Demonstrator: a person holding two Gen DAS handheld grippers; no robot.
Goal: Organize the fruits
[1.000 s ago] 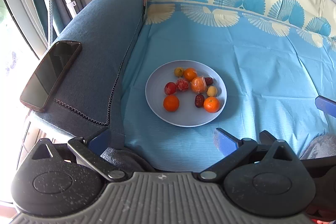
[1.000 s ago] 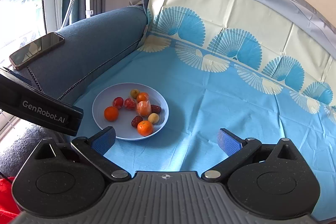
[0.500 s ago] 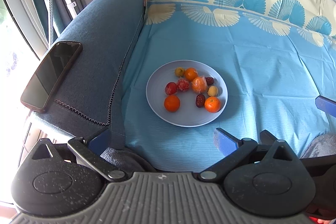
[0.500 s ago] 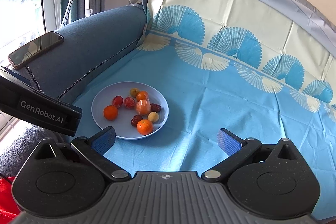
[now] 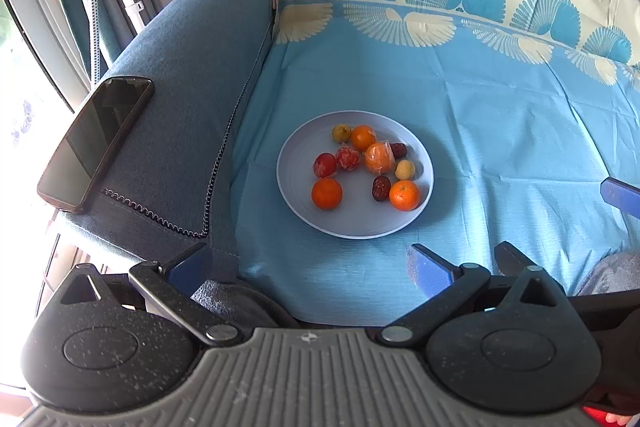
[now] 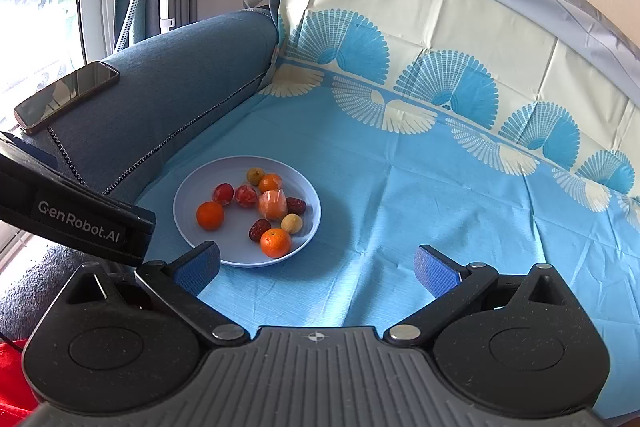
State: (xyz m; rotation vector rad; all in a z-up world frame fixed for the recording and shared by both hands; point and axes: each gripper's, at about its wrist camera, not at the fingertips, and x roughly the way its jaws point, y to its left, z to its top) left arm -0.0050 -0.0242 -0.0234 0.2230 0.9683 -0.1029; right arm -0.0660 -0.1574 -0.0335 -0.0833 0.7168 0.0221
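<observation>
Hardly anything had moved vs the earlier frames: the right wrist view had crept a touch closer to the plate [image 6: 188, 203], while the left view looked unchanged. Both grippers hung above the front edge of the blue cloth [image 5: 500, 131], w/ nothing between their fingers. Left gripper [image 5: 308, 267] had its blue pads spread wide, empty; right gripper [image 6: 318, 269] likewise spread wide, empty, its left pad overlapping the plate's near rim in the view. The pale blue plate sat toward the cloth's left edge, near the sofa armrest [image 5: 180, 75]. Fruits were all on the plate, loosely clustered: 3 small oranges, glossy, one at the near-left [image 5: 327, 193], one at the near-right [image 5: 404, 195], one toward the far side [image 5: 363, 137]; an orange piece in clear wrap [image 5: 378, 157] mid-plate; 2 reddish round fruits [image 5: 325, 165] side by side & touching, left of the wrapped one; 2 dark red dates, one [image 5: 381, 187] just beside the near-right orange, one [image 5: 399, 149] at the far right; 2 small yellowish fruits, one [image 5: 341, 133] at the far rim, one [image 5: 405, 169] right of centre. A black phone [image 5: 96, 141] lay flat on the armrest, screen up.
</observation>
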